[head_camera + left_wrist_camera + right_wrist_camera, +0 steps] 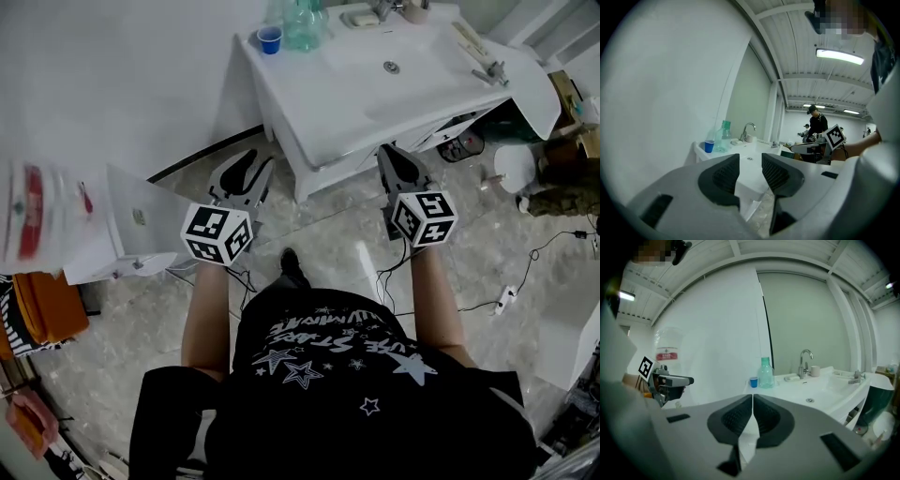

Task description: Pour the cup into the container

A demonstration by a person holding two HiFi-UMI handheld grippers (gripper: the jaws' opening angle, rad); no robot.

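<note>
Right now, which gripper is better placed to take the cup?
Probably left. The cup sits at the sink's left end, nearer the left gripper, whose jaws are apart; the right gripper is shut.

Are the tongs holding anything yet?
No. The left tongs are open and empty, the right tongs shut on nothing; the blue cup stands on the sink top.

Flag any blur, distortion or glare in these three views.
Head view: left edge smeared by motion blur, the sink sharp. Left gripper view: strong fisheye bending, the ceiling light blown out. Right gripper view: dark vignetted corners, blue cup small but clear.
</note>
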